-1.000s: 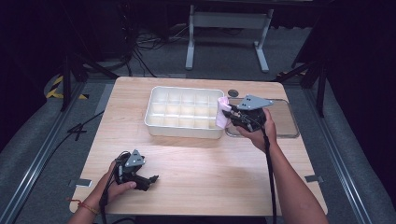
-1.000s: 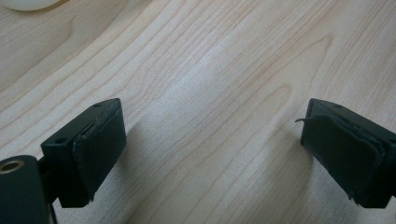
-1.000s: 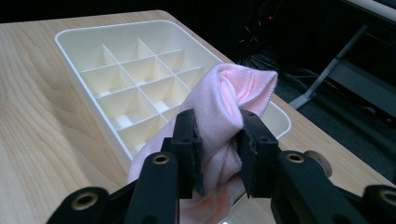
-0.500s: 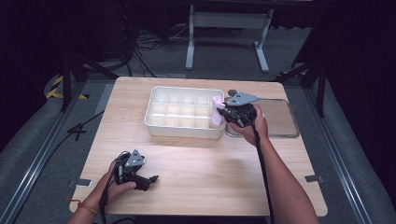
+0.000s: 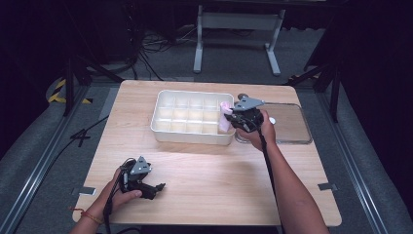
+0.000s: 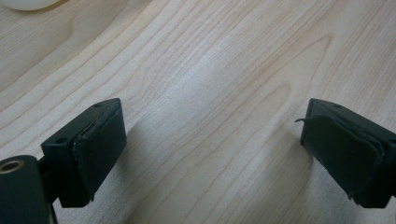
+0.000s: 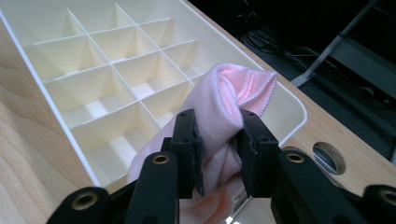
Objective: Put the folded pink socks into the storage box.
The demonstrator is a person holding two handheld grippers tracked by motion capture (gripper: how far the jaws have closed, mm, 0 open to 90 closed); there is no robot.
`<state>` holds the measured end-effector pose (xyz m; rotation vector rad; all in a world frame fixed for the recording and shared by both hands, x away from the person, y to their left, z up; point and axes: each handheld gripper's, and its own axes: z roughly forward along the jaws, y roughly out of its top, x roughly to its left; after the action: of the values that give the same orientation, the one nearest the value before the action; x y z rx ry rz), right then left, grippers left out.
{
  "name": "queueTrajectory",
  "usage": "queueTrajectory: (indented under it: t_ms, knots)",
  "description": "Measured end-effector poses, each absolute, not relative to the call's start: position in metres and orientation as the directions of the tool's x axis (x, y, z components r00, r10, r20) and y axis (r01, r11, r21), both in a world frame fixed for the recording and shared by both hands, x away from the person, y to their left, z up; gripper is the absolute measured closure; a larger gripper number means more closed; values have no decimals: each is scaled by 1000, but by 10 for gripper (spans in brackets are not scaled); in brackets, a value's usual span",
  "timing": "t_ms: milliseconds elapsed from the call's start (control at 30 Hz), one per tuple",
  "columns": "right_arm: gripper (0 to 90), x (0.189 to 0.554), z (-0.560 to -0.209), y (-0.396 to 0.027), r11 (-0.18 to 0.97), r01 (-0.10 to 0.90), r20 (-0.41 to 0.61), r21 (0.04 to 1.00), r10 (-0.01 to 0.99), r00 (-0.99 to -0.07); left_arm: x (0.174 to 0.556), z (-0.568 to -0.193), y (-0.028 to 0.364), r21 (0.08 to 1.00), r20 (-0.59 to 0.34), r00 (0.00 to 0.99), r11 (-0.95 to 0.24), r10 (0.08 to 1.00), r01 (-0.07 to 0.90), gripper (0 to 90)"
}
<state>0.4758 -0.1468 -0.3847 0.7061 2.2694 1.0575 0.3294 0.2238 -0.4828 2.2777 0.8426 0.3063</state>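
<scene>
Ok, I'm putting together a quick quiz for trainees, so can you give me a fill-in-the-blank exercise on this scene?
1. The right gripper is shut on a rolled ____ cloth.
2. The cloth is held over the white ____, which is divided into compartments.
3. The left gripper is ____ and has nothing between its pads.
4. The tabletop is made of light ____.

Missing words: pink; tray; open; wood

The table [image 5: 204, 170] is showing pale, smooth wood with a clear grain and a soft sheen. The divided tray [image 7: 56, 116] is looking like smooth cream plastic, while the pink cloth [image 7: 229, 102] is showing a soft, finely ribbed knit between matt black, worn pads [image 7: 191, 144].
</scene>
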Motion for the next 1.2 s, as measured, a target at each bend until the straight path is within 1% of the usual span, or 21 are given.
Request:
queueTrajectory:
  t_ms: [267,633,833,1100,1200]
  knots:
    - [704,471,-392,-133,604,216,-282,767,620,-732,329,-483,224,671,-14,763,-560,646,486,70]
    - [704,471,-394,-140,625,230,-293,746,619,-728,329,-483,224,671,-14,763,-559,647,487,70]
    - [703,470,-400,-133,667,227,-317,710,590,-743,329,-483,224,671,-14,763,-559,647,487,70]
    - [699,473,-407,-132,684,253,-285,684,570,-771,329,-483,224,671,-14,763,-560,646,486,70]
    - [699,476,-409,-131,710,271,-273,650,551,-789,329,-483,224,671,-15,763,-559,646,487,70]
